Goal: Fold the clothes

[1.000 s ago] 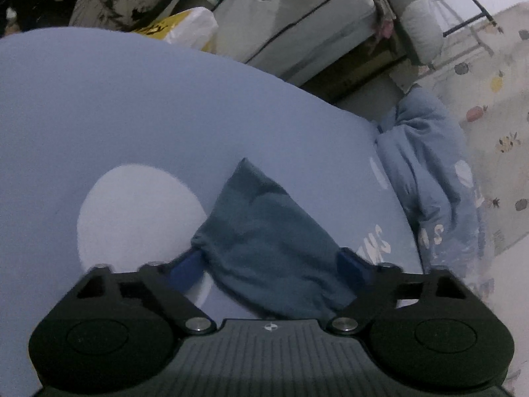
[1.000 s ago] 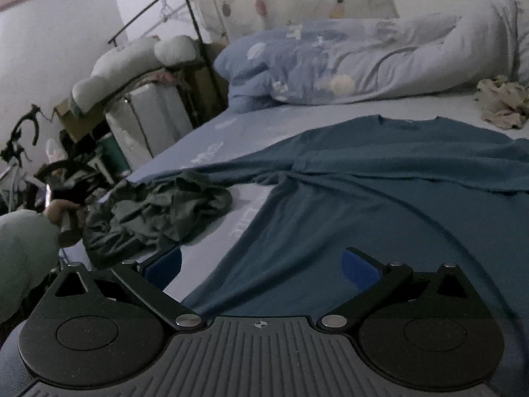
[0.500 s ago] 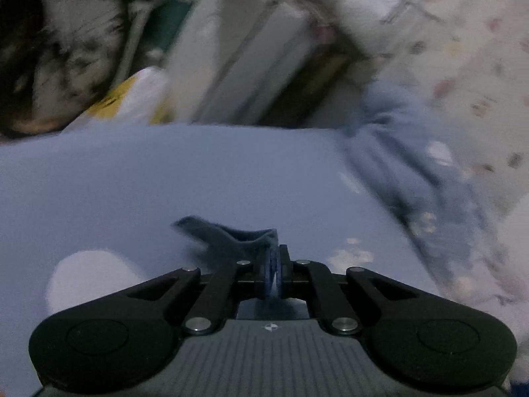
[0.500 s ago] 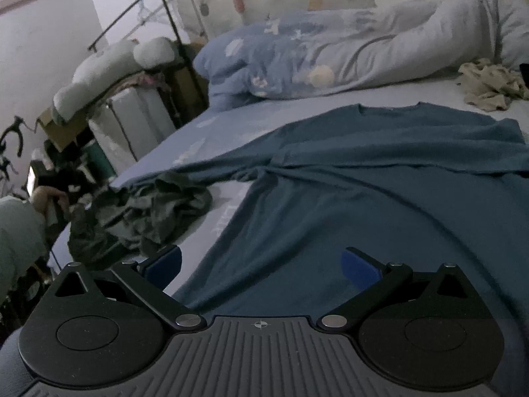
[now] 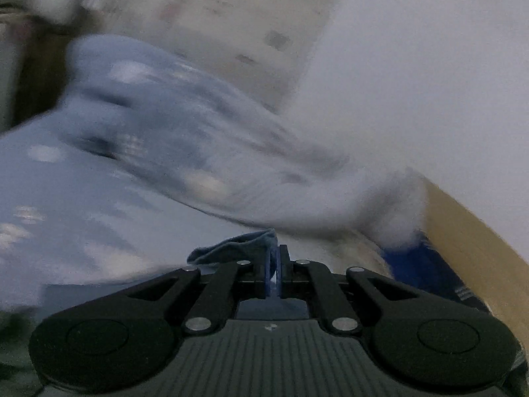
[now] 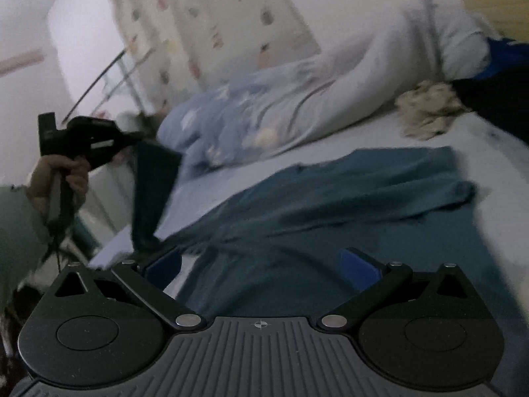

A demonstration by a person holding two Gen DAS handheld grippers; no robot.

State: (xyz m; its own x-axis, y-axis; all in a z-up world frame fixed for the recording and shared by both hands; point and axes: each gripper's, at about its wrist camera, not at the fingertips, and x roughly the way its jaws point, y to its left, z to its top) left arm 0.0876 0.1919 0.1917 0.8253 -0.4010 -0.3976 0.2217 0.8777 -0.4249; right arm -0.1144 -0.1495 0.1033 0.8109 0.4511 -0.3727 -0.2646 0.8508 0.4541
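On the bed (image 6: 489,152), a shirt (image 6: 347,205) is spread. Its sleeve (image 5: 238,248) is pinched by the clenched left gripper (image 5: 273,266). The right gripper (image 6: 261,261) is held released above the shirt.

A teal long-sleeved shirt (image 6: 347,218) lies spread on the bed, one sleeve (image 6: 152,195) lifted up.

L gripper (image 5: 273,264) clamped sleeve (image 5: 231,248), lifted it (blurry).

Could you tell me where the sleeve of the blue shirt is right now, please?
The sleeve hangs at the left of the right wrist view, lifted off the bed by the left gripper, beside the blue duvet.
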